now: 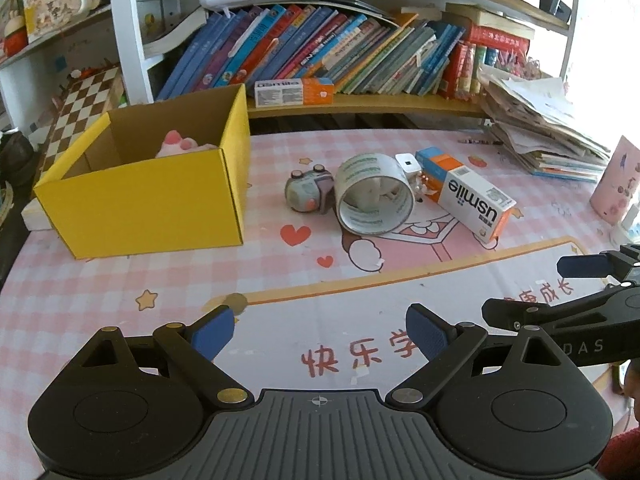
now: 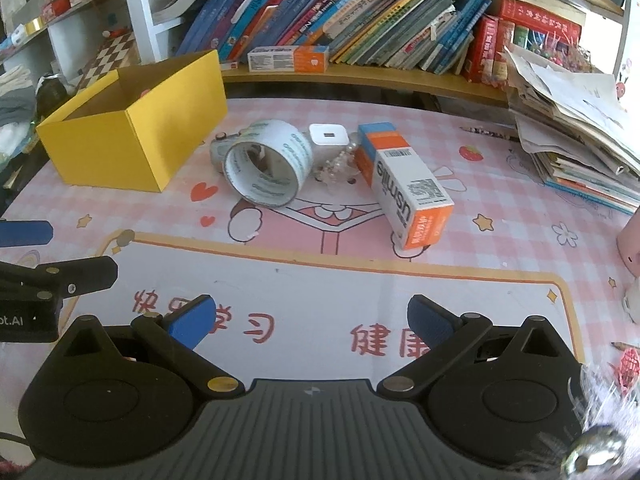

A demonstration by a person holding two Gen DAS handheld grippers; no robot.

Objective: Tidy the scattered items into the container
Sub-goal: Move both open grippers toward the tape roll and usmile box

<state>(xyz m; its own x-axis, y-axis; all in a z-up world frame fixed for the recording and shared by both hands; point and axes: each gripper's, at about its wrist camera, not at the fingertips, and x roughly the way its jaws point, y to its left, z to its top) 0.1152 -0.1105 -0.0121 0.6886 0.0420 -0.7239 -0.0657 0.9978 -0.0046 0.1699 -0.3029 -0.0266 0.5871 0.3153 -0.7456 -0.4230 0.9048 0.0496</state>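
A yellow cardboard box (image 1: pixel 152 196) (image 2: pixel 136 128) stands at the left of the desk with a pink plush toy (image 1: pixel 180 145) inside. To its right lie a small toy camera (image 1: pixel 308 191) (image 2: pixel 218 148), a roll of clear tape (image 1: pixel 374 198) (image 2: pixel 268 162), a white charger cube (image 1: pixel 407 163) (image 2: pixel 329 135), a bead bracelet (image 2: pixel 338 166) and a white-and-orange usmile carton (image 1: pixel 470 196) (image 2: pixel 404 184). My left gripper (image 1: pixel 320 330) is open over the near mat, holding nothing. My right gripper (image 2: pixel 312 320) is open as well, short of the items.
A pink checked mat (image 1: pixel 120 280) covers the desk. Behind it, a shelf of leaning books (image 1: pixel 340 48) holds a second usmile carton (image 1: pixel 294 91). A stack of papers (image 1: pixel 540 124) fills the right side, with a pink cup (image 1: pixel 614 182) beside it. A checkerboard (image 1: pixel 76 112) stands far left.
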